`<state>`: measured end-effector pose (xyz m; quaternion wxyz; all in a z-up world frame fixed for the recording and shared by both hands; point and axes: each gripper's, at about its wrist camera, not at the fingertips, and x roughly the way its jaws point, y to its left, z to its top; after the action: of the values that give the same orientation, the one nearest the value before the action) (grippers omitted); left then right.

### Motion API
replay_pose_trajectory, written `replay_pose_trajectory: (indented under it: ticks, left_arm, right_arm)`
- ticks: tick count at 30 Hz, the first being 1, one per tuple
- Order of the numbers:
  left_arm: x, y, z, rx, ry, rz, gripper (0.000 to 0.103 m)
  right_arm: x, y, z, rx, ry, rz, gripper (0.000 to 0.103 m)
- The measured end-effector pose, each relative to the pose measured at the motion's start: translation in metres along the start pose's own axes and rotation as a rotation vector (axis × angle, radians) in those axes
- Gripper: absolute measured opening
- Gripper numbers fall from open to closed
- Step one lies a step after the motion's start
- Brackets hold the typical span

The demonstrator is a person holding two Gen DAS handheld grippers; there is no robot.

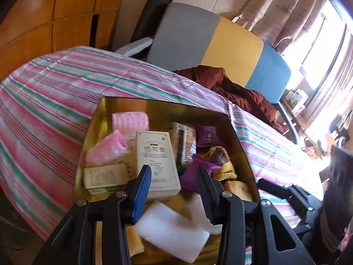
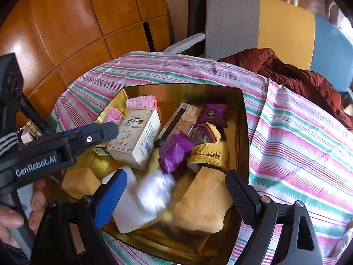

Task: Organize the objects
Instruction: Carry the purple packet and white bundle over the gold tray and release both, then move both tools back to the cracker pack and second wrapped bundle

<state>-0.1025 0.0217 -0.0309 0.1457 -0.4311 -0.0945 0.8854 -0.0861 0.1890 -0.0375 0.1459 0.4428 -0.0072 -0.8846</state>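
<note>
Over the gold tin [image 2: 241, 119] on the striped tabletop [image 2: 297, 132], both hand-held grippers hang open and empty: left [image 1: 174, 177], right [image 2: 174, 185]. A blurred white piece [image 2: 154, 190] sits among crowded boxes and sponges; reaching in could jostle neighbours.

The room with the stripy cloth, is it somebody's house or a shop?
Probably somebody's house, a living or dining room. A table wears a striped tablecloth, a padded chair stands behind it with a coat thrown over, and curtains hang by a sunny window.
</note>
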Motion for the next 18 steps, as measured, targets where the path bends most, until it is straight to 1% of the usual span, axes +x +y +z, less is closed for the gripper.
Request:
replay_pose_trajectory:
  ticks: [2, 6, 11, 18]
  left_arm:
    - [-0.006, -0.003, -0.003, 0.029, -0.025, 0.024, 0.043]
    - [-0.017, -0.009, -0.007, 0.072, -0.068, 0.06, 0.043]
    - [-0.029, -0.018, -0.012, 0.132, -0.11, 0.099, 0.043]
    - [-0.036, -0.029, -0.018, 0.173, -0.118, 0.098, 0.043]
  right_arm:
    - [-0.003, 0.001, -0.001, -0.002, -0.007, -0.008, 0.093]
    - [-0.008, 0.001, -0.003, 0.007, -0.016, -0.024, 0.1]
    - [-0.014, -0.004, -0.005, 0.032, -0.019, -0.036, 0.103]
    - [-0.024, -0.01, -0.01, 0.05, -0.033, -0.057, 0.103]
